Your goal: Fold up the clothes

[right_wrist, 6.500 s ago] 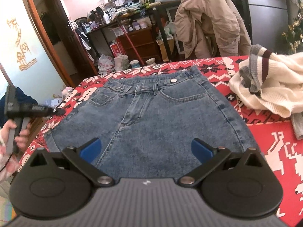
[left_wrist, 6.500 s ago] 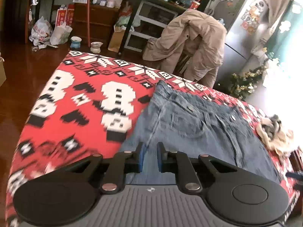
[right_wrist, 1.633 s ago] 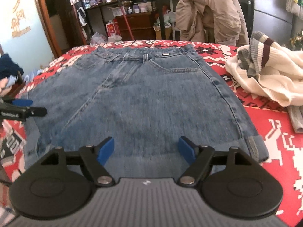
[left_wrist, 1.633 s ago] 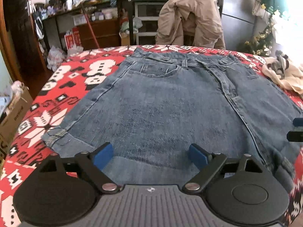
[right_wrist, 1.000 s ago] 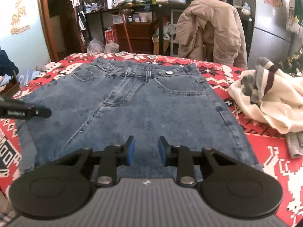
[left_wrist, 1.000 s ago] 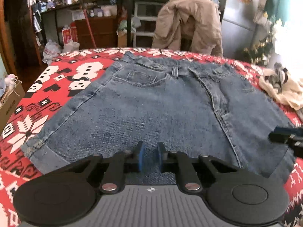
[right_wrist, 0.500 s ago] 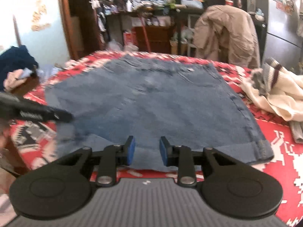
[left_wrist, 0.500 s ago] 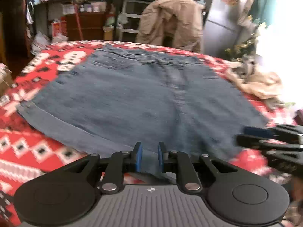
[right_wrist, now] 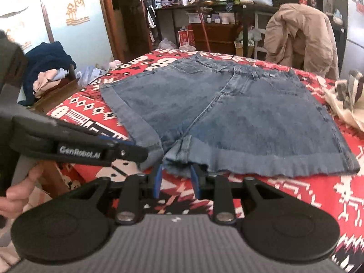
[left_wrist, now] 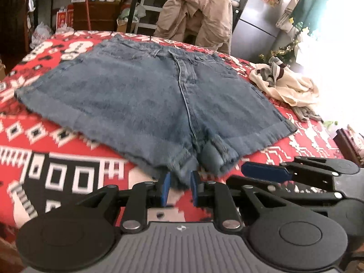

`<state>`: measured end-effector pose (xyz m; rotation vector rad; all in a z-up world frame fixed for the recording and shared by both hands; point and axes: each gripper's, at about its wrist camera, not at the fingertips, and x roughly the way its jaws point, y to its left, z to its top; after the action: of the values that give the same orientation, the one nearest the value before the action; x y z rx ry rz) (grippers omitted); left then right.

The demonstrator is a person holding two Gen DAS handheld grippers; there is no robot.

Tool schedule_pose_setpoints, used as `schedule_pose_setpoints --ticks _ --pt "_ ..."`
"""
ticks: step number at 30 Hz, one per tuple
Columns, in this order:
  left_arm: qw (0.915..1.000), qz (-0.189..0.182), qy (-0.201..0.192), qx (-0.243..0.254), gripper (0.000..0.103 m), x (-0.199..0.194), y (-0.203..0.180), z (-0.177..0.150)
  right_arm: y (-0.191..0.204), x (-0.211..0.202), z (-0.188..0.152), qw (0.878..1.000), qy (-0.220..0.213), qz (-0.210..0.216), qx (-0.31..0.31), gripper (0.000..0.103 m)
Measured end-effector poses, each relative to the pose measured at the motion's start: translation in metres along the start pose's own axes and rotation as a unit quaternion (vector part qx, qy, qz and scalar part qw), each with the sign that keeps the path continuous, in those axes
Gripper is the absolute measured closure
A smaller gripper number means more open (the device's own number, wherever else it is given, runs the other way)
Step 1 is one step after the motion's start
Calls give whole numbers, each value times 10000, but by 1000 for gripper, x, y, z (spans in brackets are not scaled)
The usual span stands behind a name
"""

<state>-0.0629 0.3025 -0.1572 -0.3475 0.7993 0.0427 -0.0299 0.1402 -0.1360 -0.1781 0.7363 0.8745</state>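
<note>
Two grippers meet at the near hem of denim shorts (left_wrist: 141, 100) lying flat on a red patterned cloth (left_wrist: 56, 173): left gripper (left_wrist: 178, 187) and right gripper (right_wrist: 176, 178), jaws narrowed, each pinching the frayed crotch edge; cream sweater (left_wrist: 286, 86) lies beside
</note>
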Motion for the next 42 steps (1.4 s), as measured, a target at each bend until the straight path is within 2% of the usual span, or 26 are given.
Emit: schedule_pose_setpoints --ticks 4,7,9,15,20,24,25,30,35,36,37,40,42 --pt "9998 -133 -42 -142 85 1 3 -7 -2 -6 -6 9997 -9 79 232 70" --pt "9992 -335 -109 -203 85 3 4 -5 -9 -7 -6 9979 -22 357 541 70" --pt "9991 -354 -143 -211 83 6 4 -3 -15 -7 -6 9955 -28 529 784 70" --pt "9986 -342 -250 -306 83 11 10 4 -34 11 -1 9865 40 663 1494 70" --pt "9976 -393 -458 -344 83 3 17 10 -40 19 5 9802 20 807 1806 70" --pt "9971 -417 -289 -565 83 10 24 10 -43 27 6 9792 50 687 1909 71" --pt "9967 -429 -301 -620 83 9 25 8 -43 29 6 9790 59 623 1943 73" --pt "9951 -362 -412 -825 83 4 29 5 -41 23 9 9824 -108 302 1839 83" --pt "9953 -439 -406 -759 83 9 26 11 -34 21 11 9867 -115 315 1592 89" --pt "9946 -527 -410 -800 84 10 26 12 -34 22 11 9870 -103 314 1575 89" --pt "9942 -586 -437 -790 98 10 24 12 -33 21 10 9875 -99 297 1543 89" --pt "9953 -581 -628 -451 97 2 12 13 -28 16 10 9915 -129 196 1276 90" --pt "9959 -595 -617 -295 97 0 7 11 -22 11 10 9948 -161 159 989 91"
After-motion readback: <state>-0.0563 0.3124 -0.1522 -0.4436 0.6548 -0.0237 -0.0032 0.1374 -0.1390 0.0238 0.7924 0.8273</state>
